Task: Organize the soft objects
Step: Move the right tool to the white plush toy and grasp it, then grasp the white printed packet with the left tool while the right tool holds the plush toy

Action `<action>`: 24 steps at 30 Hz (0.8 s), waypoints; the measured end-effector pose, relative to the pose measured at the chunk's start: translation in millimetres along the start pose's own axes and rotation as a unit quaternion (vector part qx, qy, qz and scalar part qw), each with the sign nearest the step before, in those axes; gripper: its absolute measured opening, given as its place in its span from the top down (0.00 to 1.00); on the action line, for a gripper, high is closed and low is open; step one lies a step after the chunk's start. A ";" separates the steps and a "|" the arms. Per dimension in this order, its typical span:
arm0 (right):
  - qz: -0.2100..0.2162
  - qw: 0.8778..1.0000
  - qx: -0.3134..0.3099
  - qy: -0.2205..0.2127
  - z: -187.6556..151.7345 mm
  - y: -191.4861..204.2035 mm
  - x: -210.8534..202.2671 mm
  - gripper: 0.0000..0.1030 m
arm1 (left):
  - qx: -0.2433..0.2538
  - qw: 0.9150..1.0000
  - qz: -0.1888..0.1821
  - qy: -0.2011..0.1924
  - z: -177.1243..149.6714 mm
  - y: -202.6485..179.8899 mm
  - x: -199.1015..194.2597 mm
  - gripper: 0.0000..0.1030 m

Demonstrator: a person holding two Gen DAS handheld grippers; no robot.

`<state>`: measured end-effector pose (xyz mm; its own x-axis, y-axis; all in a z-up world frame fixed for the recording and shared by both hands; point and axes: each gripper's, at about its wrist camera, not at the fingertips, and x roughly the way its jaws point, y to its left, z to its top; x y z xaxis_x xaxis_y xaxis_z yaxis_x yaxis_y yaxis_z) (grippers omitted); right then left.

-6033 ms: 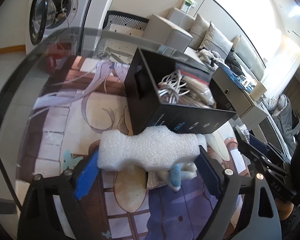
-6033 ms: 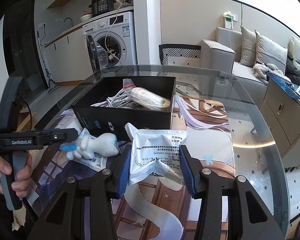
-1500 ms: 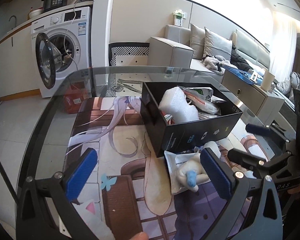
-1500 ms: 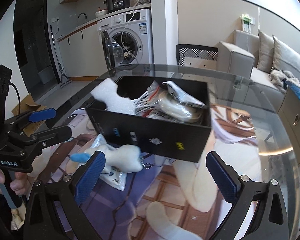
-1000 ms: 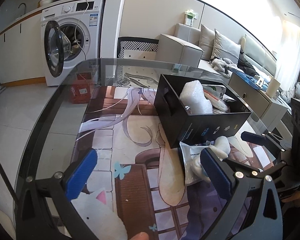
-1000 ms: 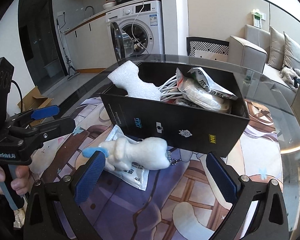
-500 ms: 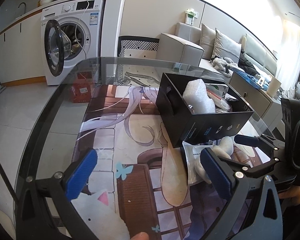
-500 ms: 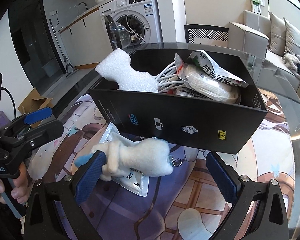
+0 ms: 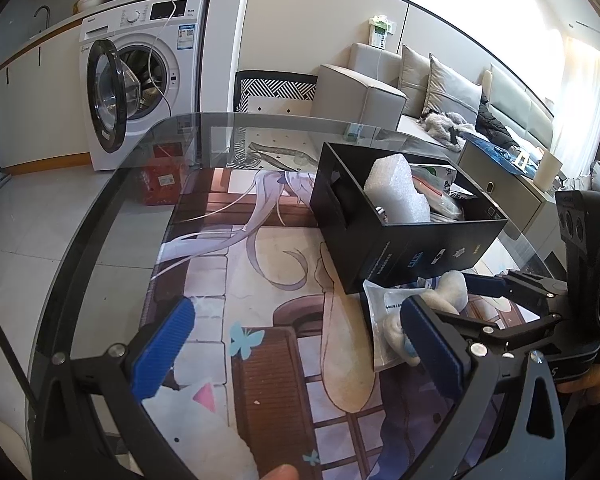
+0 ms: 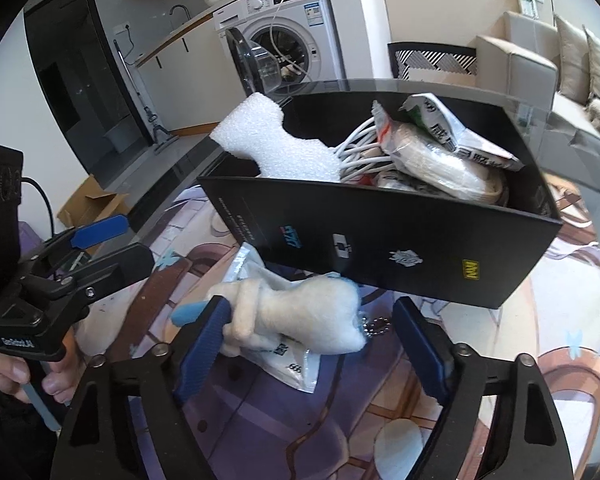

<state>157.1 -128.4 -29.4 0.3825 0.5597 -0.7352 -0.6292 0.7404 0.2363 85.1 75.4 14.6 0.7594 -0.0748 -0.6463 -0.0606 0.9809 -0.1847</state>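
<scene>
- Left wrist view: the left hand-held gripper hangs wide open and empty over the printed mat on the round glass table. Six seconds ago its blue pads clamped the white foam block; that block now stands on end inside the black rectangular cardboard box, so this piece is stowed. Over the last second and a half this view has hardly shifted, and the gripper has stayed open and idle.
- Left wrist view, right edge: the right hand-held gripper has come in around the fluffy white plush toy with a blue tip, which lies on a clear plastic packet just in front of the box.
- Right wrist view: the right hand-held gripper is open, its left pad touching the plush toy, the right pad apart from it. Six seconds ago it pinched a silvery foil pouch, which now lies in the box atop white cables. Half a second ago the pads sat wider; they are narrowing, probably to grasp the toy, apparently the next item to go in.
</scene>
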 end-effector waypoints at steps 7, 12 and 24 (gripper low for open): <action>0.012 1.000 -0.017 -0.012 -6.3 7.0 -8.6 0.41 | 0.002 1.000 0.000 0.001 0.0 -0.4 -0.3 0.00; 0.001 0.999 -0.019 -0.032 -13.3 6.4 -21.2 0.48 | 0.004 1.000 0.001 -0.001 0.6 -1.5 -1.8 0.00; -0.027 0.996 0.037 -0.073 -35.8 -36.3 -66.1 0.48 | 0.023 1.000 -0.003 0.009 -4.2 -16.9 3.5 0.00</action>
<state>130.4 -205.7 -12.2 0.5124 0.5626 -0.6488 -0.5562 0.7931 0.2484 86.1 57.9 12.4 0.7475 -0.0833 -0.6590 -0.0256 0.9878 -0.1539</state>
